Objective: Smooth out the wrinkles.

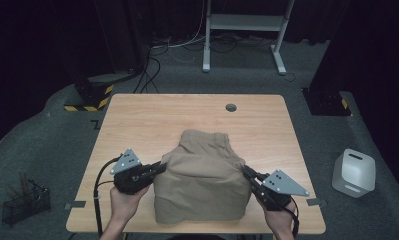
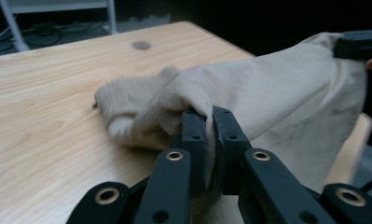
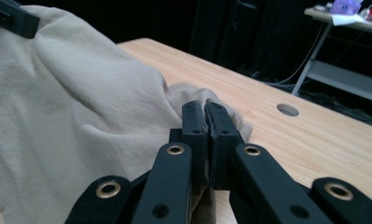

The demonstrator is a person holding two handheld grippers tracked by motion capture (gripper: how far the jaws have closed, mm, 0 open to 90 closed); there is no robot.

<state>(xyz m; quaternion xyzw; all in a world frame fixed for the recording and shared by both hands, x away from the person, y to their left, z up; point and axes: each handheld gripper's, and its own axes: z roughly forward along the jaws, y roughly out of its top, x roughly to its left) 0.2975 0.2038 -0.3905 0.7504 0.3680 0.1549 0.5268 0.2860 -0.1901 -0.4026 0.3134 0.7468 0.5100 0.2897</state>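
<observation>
A beige cloth garment [image 1: 203,177] with a gathered waistband lies on the wooden table [image 1: 137,120], its near part lifted between both hands. My left gripper [image 1: 163,166] is shut on the cloth's left edge, with a fold of fabric [image 2: 193,100] pinched between the jaws [image 2: 209,122]. At the cloth's right edge my right gripper [image 1: 246,171] is also shut, fabric [image 3: 81,107] caught in its jaws [image 3: 205,116]. The cloth hangs stretched between the two grippers, and the waistband end [image 2: 123,100] rests on the table farther away.
A round cable hole [image 1: 231,107] sits near the table's far edge. On the floor stand a white box [image 1: 354,172] at the right, a wire basket [image 1: 26,202] at the left, and a white frame [image 1: 244,30] with cables beyond the table.
</observation>
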